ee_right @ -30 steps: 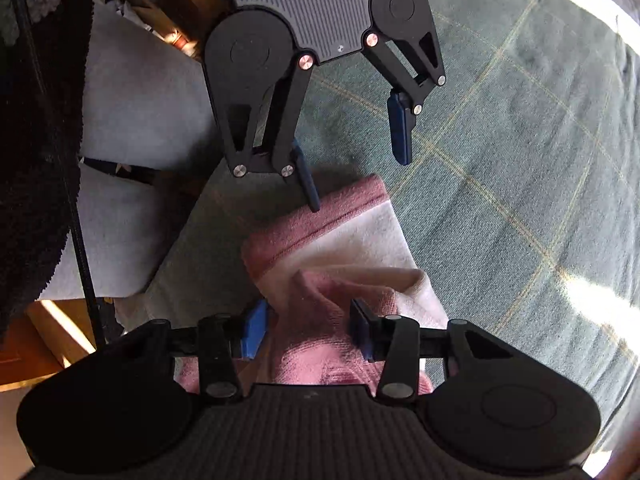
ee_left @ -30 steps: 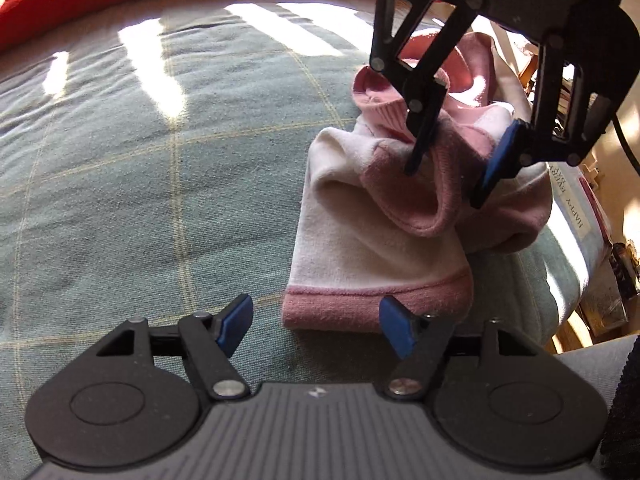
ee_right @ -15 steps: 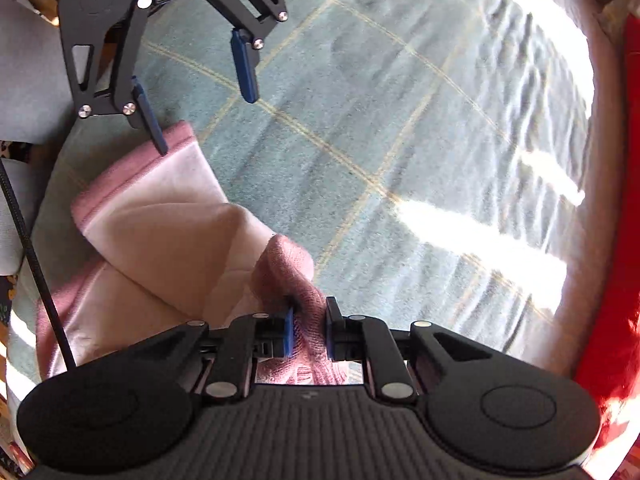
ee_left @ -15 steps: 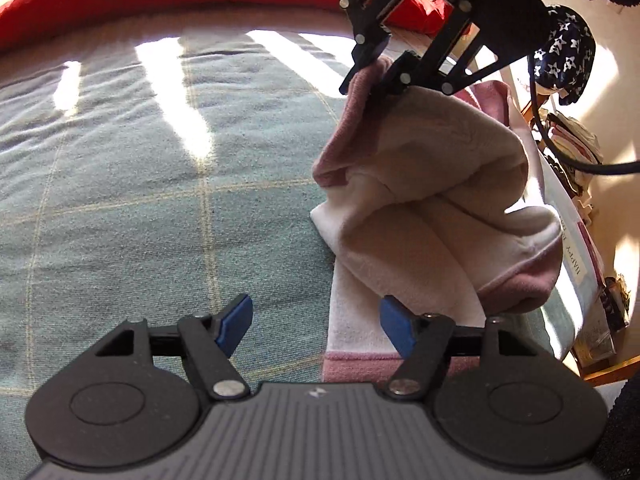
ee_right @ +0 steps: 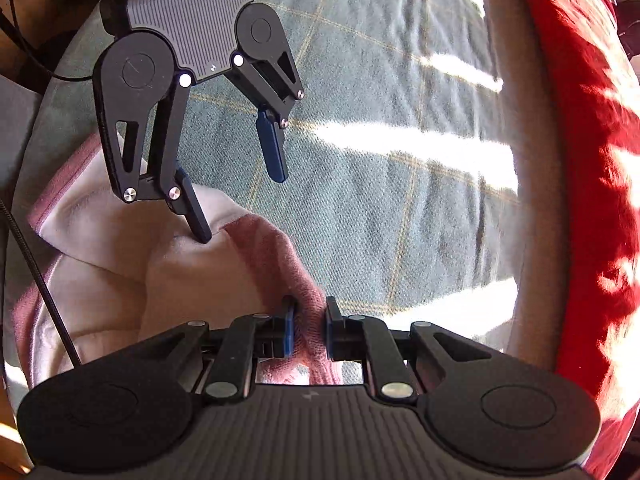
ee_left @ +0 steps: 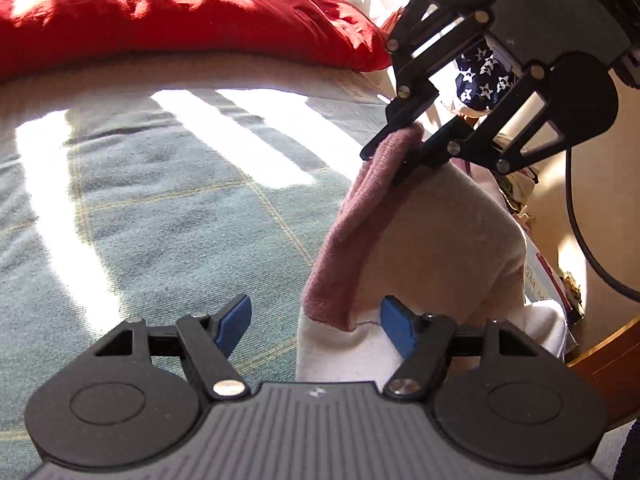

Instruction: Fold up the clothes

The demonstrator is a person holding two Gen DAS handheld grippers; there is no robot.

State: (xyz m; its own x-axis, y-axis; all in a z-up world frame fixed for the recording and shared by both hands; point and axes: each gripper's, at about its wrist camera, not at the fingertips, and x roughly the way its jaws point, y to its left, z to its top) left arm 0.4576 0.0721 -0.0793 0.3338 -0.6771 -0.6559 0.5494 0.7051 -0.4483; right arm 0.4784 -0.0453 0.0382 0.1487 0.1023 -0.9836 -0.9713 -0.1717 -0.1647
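Right tool (ee_right: pixel 307 330): you have it clamped on the pink hem of the garment (ee_left: pixel 440 232).
Left tool (ee_left: pixel 316 322): your jaws stand open, holding nothing.
Bed (ee_left: pixel 160 208): green checked cover.

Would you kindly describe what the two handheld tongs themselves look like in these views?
Both the left tongs and right tongs share one design: black linkage arms with silver pivot pins, round black discs at the sides, a ribbed grey body bearing a small white mark, and blue pads on the fingers. A black cable trails from the right one.

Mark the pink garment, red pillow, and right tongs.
pink garment (ee_left: pixel 436 240): left wrist view, cream body panel
red pillow (ee_left: pixel 160 28): left wrist view, top surface
right tongs (ee_right: pixel 307 330): right wrist view, between fingertips
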